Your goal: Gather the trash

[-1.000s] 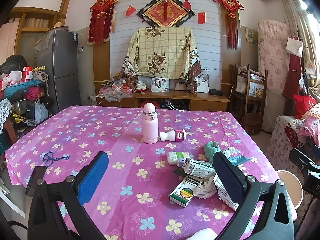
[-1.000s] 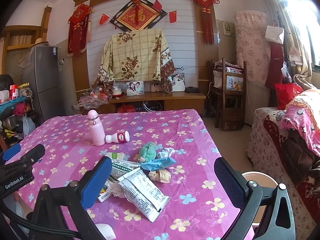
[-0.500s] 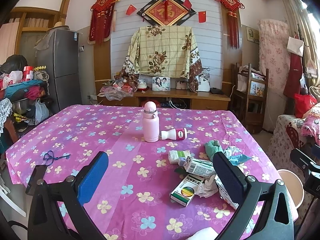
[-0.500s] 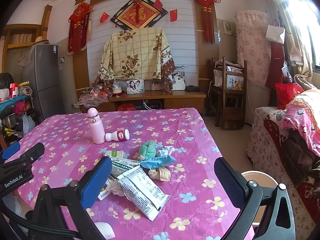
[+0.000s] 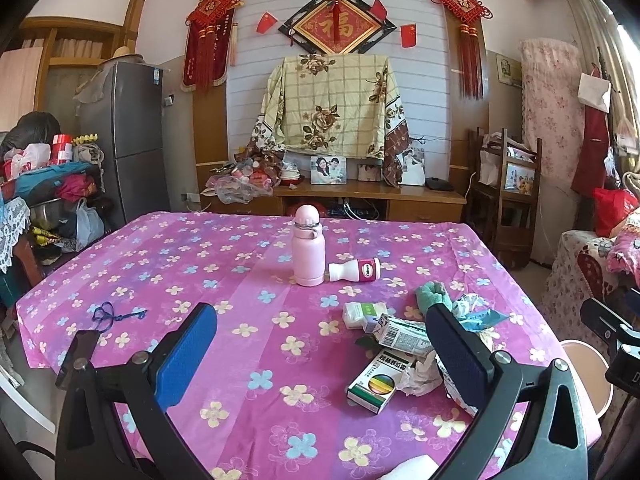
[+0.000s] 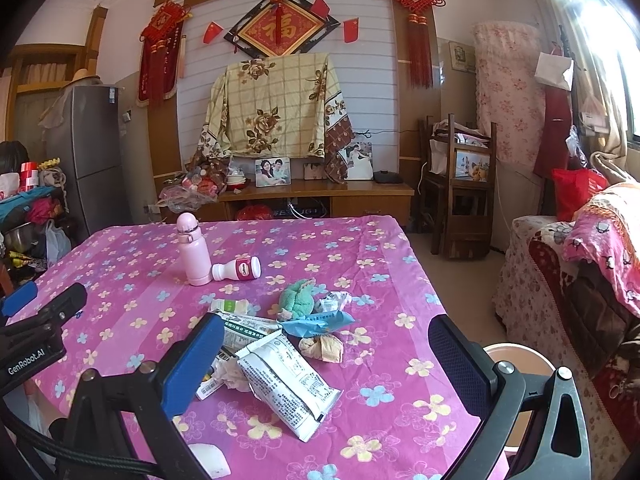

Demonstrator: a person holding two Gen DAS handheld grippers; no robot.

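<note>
2 grippers hang wide apart and empty; the white wrapper [image 6: 286,386] lies at 12 o'clock between the right gripper [image 6: 324,364] fingers, long axis toward 5 o'clock, farther from the left gripper [image 5: 320,354].

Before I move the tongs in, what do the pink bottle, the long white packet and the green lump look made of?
Pink bottle: hard, matte, likely coated metal or plastic, with a silvery neck ring. Long white packet: thin, slightly glossy printed film, creased and flattened. Green lump: soft, fuzzy fabric, bunched up.
</note>
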